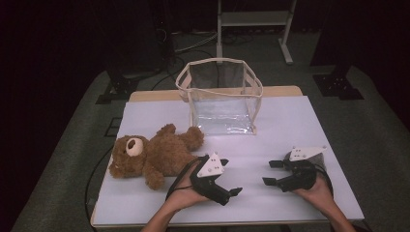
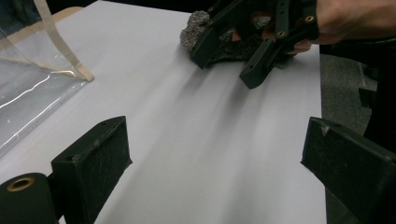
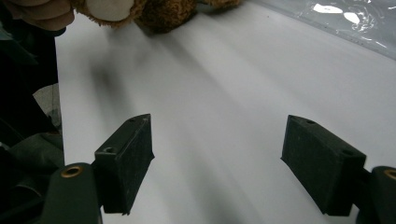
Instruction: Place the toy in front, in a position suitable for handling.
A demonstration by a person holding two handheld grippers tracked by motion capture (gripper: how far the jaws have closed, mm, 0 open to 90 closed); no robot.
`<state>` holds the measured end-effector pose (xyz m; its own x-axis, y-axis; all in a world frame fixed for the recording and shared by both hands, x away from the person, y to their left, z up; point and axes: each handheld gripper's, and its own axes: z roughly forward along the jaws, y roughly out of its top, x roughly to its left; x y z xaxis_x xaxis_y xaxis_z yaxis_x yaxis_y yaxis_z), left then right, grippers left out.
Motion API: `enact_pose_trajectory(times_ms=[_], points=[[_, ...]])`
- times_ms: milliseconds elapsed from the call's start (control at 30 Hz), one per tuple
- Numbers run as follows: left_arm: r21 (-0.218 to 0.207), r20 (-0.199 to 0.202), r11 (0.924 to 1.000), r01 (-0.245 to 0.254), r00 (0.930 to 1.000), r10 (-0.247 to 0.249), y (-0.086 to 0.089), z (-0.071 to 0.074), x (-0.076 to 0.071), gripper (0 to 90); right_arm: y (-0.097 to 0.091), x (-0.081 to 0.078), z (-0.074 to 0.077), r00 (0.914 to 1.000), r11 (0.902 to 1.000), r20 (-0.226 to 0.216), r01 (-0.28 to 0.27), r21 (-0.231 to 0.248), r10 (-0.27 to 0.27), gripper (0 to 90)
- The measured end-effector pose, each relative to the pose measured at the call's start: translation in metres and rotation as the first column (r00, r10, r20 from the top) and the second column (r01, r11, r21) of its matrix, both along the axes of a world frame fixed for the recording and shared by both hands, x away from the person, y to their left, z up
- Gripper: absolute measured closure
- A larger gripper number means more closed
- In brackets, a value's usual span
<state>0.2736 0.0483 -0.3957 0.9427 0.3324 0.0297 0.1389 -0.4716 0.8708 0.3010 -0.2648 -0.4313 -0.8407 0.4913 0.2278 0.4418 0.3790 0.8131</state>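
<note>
Teddy bear: lying lower left, outside the bag, ungripped.
Clear bag: upper centre, empty.
Left gripper: jaws wide, empty.
Right gripper: jaws wide, empty.
Progress: likely packing unstarted.

One teddy bear, one clear bag, perhaps one grey cloth, two tongs.

The left gripper spreads its fingers over the white counter; the right gripper is opposite, a clear bag alongside.
</note>
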Motion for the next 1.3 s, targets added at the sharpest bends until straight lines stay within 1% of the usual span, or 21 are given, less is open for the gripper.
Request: enact_pose_trajectory(times_ms=[167,200,267,333,367,400,433,467,500,567,600,633,667,733,800,867,1000,1167,1233,1267,1300], points=[[-0.009,0.006,0.9998,0.015,0.9999,-0.015,0.001,0.006,-0.001,7.1,0.001,0.001,-0.003,0.9999,0.9999,-0.012,-0.011,-0.011,0.011,23.3],[-0.006,0.016,0.9998,0.018,0.9997,-0.018,0.003,0.008,-0.002,7.1,0.002,0.001,-0.003,0.9998,0.9998,-0.015,-0.013,-0.011,0.013,23.3],[-0.015,0.022,0.9998,0.013,0.9997,-0.013,0.006,0.012,-0.002,7.1,0.003,0.001,-0.004,0.9997,0.9997,-0.014,-0.019,-0.015,0.019,23.3],[-0.03,0.035,0.9996,0.005,0.9994,-0.004,0.014,0.018,-0.001,7.1,0.003,0.0,-0.004,0.9996,0.9997,-0.017,-0.022,-0.014,0.022,23.3],[-0.03,0.035,0.9996,0.005,0.9994,-0.004,0.014,0.018,-0.001,7.1,0.003,0.0,-0.004,0.9996,0.9997,-0.017,-0.022,-0.014,0.022,23.3],[-0.032,0.049,0.9995,0.002,0.9988,0.0,0.02,0.022,-0.001,7.1,0.004,0.0,-0.004,0.9996,0.9996,-0.018,-0.023,-0.015,0.023,23.2],[-0.032,0.049,0.9995,0.002,0.9988,0.0,0.02,0.022,-0.001,7.1,0.004,0.0,-0.004,0.9996,0.9996,-0.018,-0.023,-0.015,0.023,23.2],[-0.037,0.059,0.9993,-0.001,0.9983,0.003,0.026,0.027,-0.001,7.1,0.005,-0.001,-0.004,0.9996,0.9995,-0.016,-0.025,-0.017,0.025,23.3],[-0.037,0.059,0.9993,-0.001,0.9983,0.003,0.026,0.027,-0.001,7.1,0.005,-0.001,-0.004,0.9996,0.9995,-0.016,-0.025,-0.017,0.025,23.3],[-0.044,0.072,0.999,-0.011,0.9973,0.014,0.034,0.032,-0.001,7.1,0.006,-0.001,-0.003,0.9995,0.9995,-0.015,-0.026,-0.018,0.026,23.3],[-0.053,0.072,0.9985,-0.013,0.9973,0.017,0.04,0.036,-0.001,7.1,0.007,-0.002,-0.003,0.9995,0.9994,-0.015,-0.029,-0.021,0.028,23.3],[-0.053,0.072,0.9985,-0.013,0.9973,0.017,0.04,0.036,-0.001,7.1,0.007,-0.002,-0.003,0.9995,0.9994,-0.015,-0.029,-0.021,0.028,23.3],[-0.054,0.092,0.9985,-0.014,0.9956,0.019,0.046,0.039,-0.001,7.1,0.007,-0.002,-0.004,0.9994,0.9993,-0.016,-0.032,-0.022,0.032,23.3],[-0.054,0.096,0.9984,-0.016,0.9952,0.021,0.048,0.041,-0.001,7.1,0.007,-0.002,-0.004,0.9993,0.9992,-0.017,-0.032,-0.022,0.032,23.3],[-0.055,0.107,0.9982,-0.024,0.9938,0.03,0.057,0.045,0.001,7.1,0.007,-0.001,-0.005,0.9992,0.9992,-0.022,-0.034,-0.022,0.034,23.4],[-0.059,0.109,0.9978,-0.028,0.9934,0.035,0.06,0.046,0.001,7.1,0.008,-0.001,-0.005,0.9991,0.9992,-0.022,-0.035,-0.021,0.035,23.4],[-0.058,0.125,0.9971,-0.049,0.9906,0.056,0.074,0.05,0.004,7.0,0.008,-0.001,-0.006,0.9988,0.9989,-0.025,-0.042,-0.023,0.041,23.4],[-0.05,0.136,0.9975,-0.051,0.9891,0.057,0.083,0.052,0.004,7.1,0.009,0.0,-0.007,0.9986,0.9988,-0.027,-0.045,-0.021,0.045,23.4],[-0.041,0.15,0.9976,-0.055,0.9868,0.061,0.09,0.055,0.004,7.0,0.009,0.0,-0.008,0.9984,0.9988,-0.035,-0.045,-0.02,0.045,23.4],[-0.041,0.15,0.9976,-0.055,0.9868,0.061,0.09,0.055,0.004,7.0,0.01,0.001,-0.008,0.9983,0.9987,-0.034,-0.048,-0.02,0.047,23.5],[-0.038,0.161,0.9977,-0.056,0.985,0.061,0.096,0.058,0.004,7.1,0.01,0.001,-0.009,0.9982,0.9986,-0.036,-0.049,-0.02,0.048,24.1]])
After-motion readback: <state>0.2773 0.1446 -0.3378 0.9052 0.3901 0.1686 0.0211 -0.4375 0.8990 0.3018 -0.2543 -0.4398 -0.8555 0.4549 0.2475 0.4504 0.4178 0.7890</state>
